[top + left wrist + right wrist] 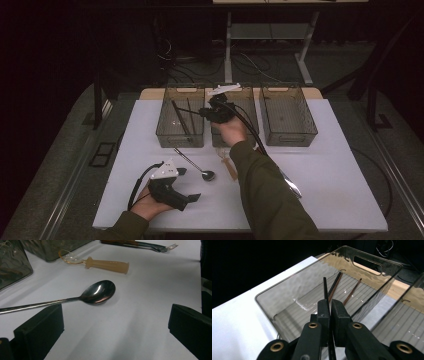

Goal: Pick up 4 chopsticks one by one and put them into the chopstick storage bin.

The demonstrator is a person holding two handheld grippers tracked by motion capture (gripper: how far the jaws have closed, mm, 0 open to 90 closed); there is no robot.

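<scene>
My right gripper (pixel 204 112) hangs over the left clear bin (pixel 180 141), reaching in from the right. In the right gripper view its jaws (pixel 330 304) are shut on a thin black chopstick (pixel 325 286) that points into that bin (pixel 274 291). A black chopstick (pixel 335 285) and a brown one (pixel 352 291) lie on the bin's floor. My left gripper (pixel 188 184) rests low at the table's front left, open, with nothing between its jaws (pixel 116 315). A steel spoon (pixel 98 291) lies just beyond them on the white table.
Three clear bins stand in a row at the back: left, middle (pixel 224 142), right (pixel 290 139). A steel spoon (pixel 196 166), a clear spoon with an orange handle (pixel 107 263) and a fork (pixel 160 246) lie loose on the table (pixel 325 165).
</scene>
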